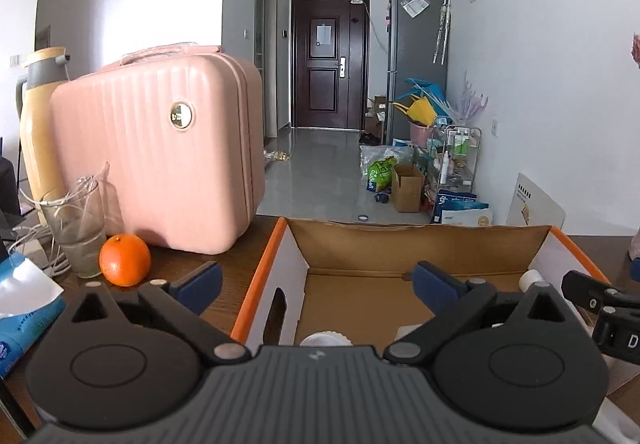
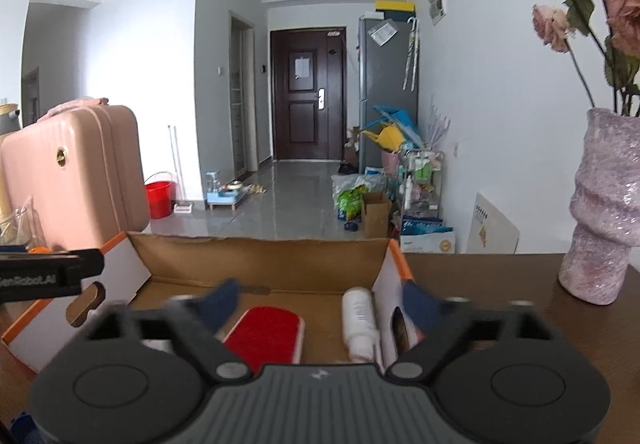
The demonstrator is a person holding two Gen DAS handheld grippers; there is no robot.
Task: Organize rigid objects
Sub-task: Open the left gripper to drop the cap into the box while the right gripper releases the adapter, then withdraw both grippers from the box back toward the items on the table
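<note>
An open cardboard box with orange edges (image 1: 260,268) sits on the dark wooden table; it also shows in the right wrist view (image 2: 260,260). Inside lie a red flat brush (image 2: 264,332) and a white bottle (image 2: 360,320); a white round lid (image 1: 326,339) shows low in the left wrist view. My left gripper (image 1: 320,280) is open and empty, straddling the box's left wall. My right gripper (image 2: 320,304) is open and empty, straddling the box's right wall above the bottle. The right gripper (image 1: 600,304) also shows at the right edge of the left wrist view.
A pink hard case (image 1: 160,155), an orange (image 1: 125,260), a glass with cables (image 1: 76,228), a yellow thermos (image 1: 40,123) and a blue tissue pack (image 1: 24,308) stand left of the box. A pink vase with dried roses (image 2: 600,211) stands at the right.
</note>
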